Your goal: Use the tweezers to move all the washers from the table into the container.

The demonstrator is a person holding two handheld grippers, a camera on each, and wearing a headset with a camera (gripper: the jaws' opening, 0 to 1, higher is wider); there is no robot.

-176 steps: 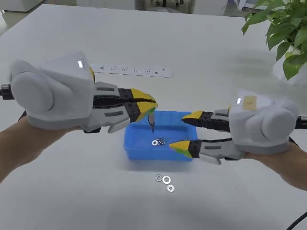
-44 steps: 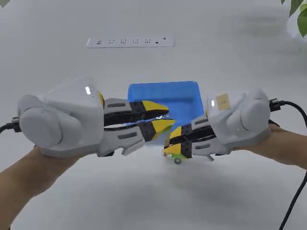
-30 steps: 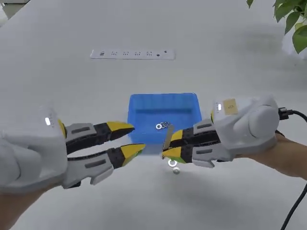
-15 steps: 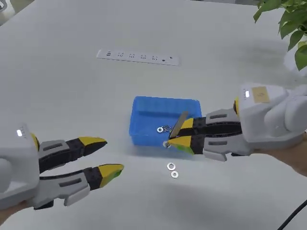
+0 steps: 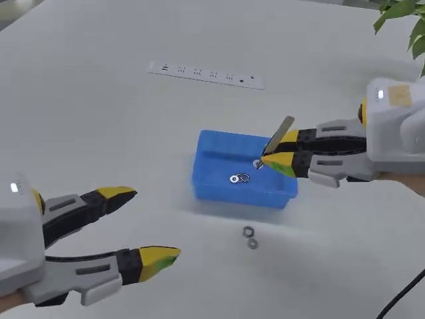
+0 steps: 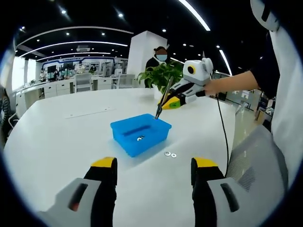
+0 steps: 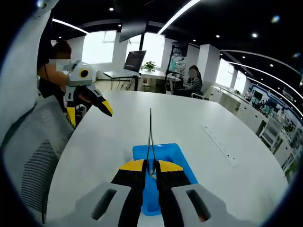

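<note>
Washers (image 5: 250, 237), two of them, lie on the table (image 5: 99, 119) just in front of the blue container (image 5: 239, 194); more washers (image 5: 237, 178) lie inside it. Tweezers (image 5: 279, 136), clamped in my right gripper (image 5: 271, 157), point down over the container. My left gripper (image 5: 149, 224) is spread, holding nothing.

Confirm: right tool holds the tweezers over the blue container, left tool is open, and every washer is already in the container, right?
Not every washer. The head view shows two washers lying on the table just in front of the blue container. The rest stands: the right tool is shut on the tweezers above the container, and the left tool is open.
</note>
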